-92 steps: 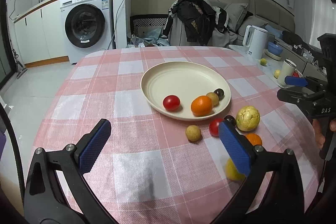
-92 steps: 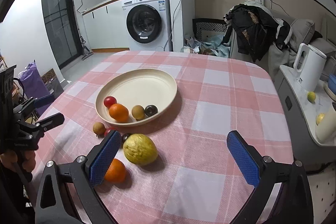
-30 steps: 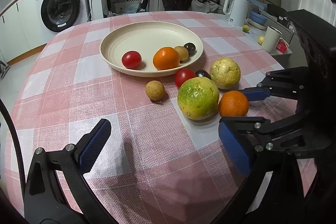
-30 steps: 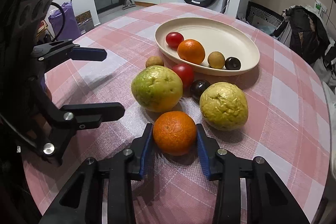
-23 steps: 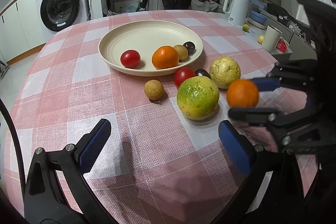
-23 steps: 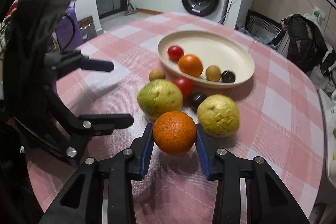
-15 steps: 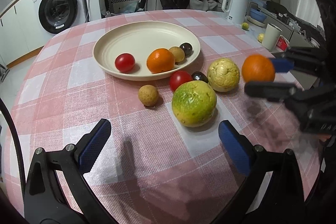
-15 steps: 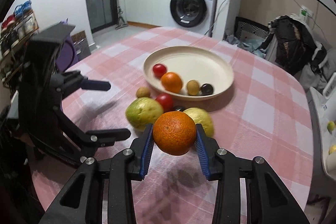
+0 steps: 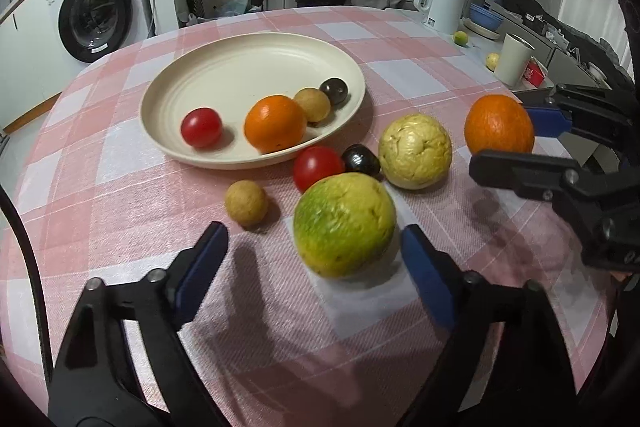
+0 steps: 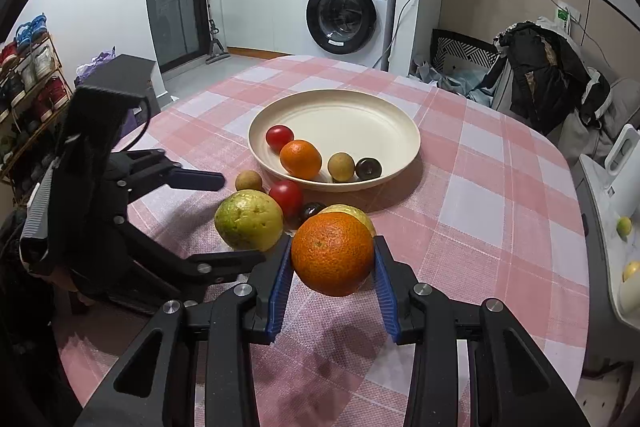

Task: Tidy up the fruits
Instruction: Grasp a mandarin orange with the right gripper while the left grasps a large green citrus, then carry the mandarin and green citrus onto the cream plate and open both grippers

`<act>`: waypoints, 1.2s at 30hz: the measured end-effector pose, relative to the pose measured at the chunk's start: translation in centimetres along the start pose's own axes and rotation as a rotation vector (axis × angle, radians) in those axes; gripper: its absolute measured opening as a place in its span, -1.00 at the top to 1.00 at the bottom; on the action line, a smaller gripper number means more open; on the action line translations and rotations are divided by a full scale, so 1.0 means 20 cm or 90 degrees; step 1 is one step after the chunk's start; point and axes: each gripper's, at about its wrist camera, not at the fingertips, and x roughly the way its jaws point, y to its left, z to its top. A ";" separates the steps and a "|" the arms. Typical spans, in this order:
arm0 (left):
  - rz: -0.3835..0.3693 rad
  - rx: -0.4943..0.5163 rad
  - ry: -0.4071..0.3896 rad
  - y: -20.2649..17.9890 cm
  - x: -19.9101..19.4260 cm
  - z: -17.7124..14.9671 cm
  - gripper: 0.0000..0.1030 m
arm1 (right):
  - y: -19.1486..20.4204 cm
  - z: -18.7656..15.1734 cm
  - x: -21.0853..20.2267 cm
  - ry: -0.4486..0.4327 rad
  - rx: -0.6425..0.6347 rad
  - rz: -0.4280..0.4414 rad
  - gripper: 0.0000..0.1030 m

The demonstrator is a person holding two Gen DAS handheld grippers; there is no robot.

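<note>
Clearly the right gripper (image 10: pixel 333 277) pinches the firm, round orange (image 10: pixel 333 253) across its middle, lifted above the desk (image 10: pixel 480 227) near the plate (image 10: pixel 408 131), while the left gripper (image 9: pixel 316 263) hangs spread around the heavier green guava (image 9: pixel 344 225).

A cream plate (image 10: pixel 404 131) holds four fruits along its near rim: a red tomato (image 10: pixel 279 137) at about 8 o'clock, an orange (image 10: pixel 300 159) beside it, then a tan round fruit (image 10: pixel 341 167) and a dark plum (image 10: pixel 368 168) toward 6 o'clock. On the cloth near the plate lie another tan fruit (image 9: pixel 245 203), a second tomato (image 9: pixel 317 167), a second dark plum (image 9: pixel 361 159), a pale yellow bumpy fruit (image 9: pixel 415 151) and a green-yellow one (image 9: pixel 344 224). A second orange (image 10: pixel 332 253) sits off the cloth, clamped between blue pads.
</note>
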 end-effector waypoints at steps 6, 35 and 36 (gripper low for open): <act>-0.018 0.019 -0.003 -0.04 0.01 0.01 -0.10 | 0.00 0.00 0.00 -0.001 0.001 -0.001 0.24; 0.023 -0.007 -0.097 0.07 -0.24 0.06 0.10 | -0.04 0.03 -0.04 -0.073 0.045 0.002 0.24; 0.026 -0.009 -0.101 0.08 -0.25 0.06 0.10 | -0.04 0.03 -0.04 -0.076 0.049 0.001 0.24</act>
